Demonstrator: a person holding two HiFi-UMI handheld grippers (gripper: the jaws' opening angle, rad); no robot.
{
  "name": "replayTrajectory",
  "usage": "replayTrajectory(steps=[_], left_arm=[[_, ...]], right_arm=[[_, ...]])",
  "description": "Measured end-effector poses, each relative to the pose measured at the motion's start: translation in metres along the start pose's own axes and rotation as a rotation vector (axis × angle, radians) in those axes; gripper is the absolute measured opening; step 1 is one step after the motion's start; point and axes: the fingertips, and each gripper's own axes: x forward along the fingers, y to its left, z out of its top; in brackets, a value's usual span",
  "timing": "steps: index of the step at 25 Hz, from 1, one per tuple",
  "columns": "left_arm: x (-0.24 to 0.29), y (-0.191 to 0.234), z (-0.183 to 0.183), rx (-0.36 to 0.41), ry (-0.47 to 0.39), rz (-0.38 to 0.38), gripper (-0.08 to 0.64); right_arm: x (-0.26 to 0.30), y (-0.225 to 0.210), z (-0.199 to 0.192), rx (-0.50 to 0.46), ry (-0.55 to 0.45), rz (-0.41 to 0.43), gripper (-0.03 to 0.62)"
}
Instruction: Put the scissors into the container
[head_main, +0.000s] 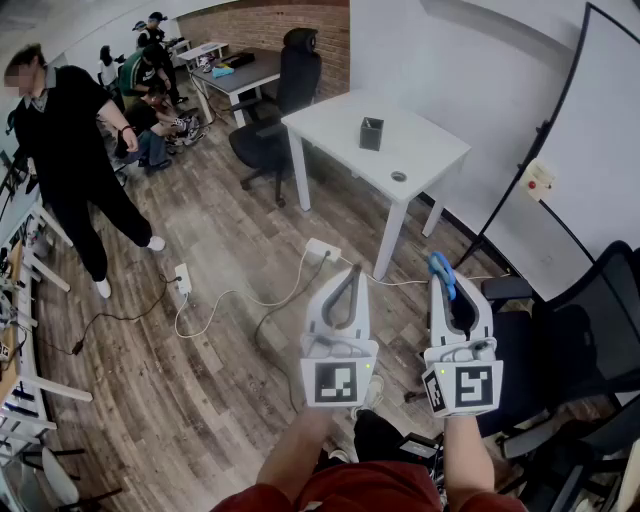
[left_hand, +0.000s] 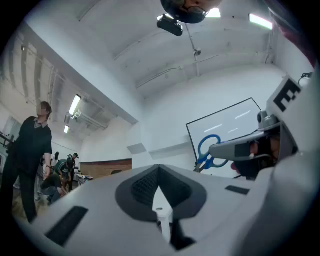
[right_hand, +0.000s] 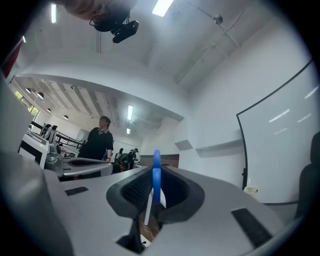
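A pair of scissors with blue handles (head_main: 441, 270) sticks up out of my right gripper (head_main: 449, 288), which is shut on it. In the right gripper view the blue handles (right_hand: 156, 175) stand edge-on between the pads of the right gripper (right_hand: 153, 186). The left gripper view shows the scissors (left_hand: 209, 152) off to the right. My left gripper (head_main: 350, 270) is beside the right one, shut with nothing in it, and its jaws meet in the left gripper view (left_hand: 159, 176). The container, a dark grey square cup (head_main: 371, 133), stands on a white table (head_main: 330, 120) well ahead of both grippers.
Power strips (head_main: 322, 250) and cables (head_main: 230, 298) lie on the wooden floor between me and the table. A black office chair (head_main: 285, 90) stands behind the table, another black chair (head_main: 590, 340) at my right. A person in black (head_main: 70, 150) stands at the left. A whiteboard (head_main: 590, 170) leans at the right.
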Motion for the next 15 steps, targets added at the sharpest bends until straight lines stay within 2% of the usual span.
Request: replayTrajectory(steps=[7, 10, 15], left_arm=[[-0.106, -0.032, 0.063, 0.064, -0.05, -0.014, 0.011], [-0.129, -0.05, 0.078, 0.041, -0.052, -0.005, 0.011], [-0.156, -0.071, 0.093, 0.074, -0.048, 0.003, 0.011]], right_arm=[[-0.1, 0.044, 0.05, 0.04, -0.091, -0.03, 0.055], [-0.128, 0.044, 0.062, 0.05, -0.116, -0.034, 0.055], [-0.162, 0.039, 0.073, 0.078, -0.139, -0.036, 0.055]])
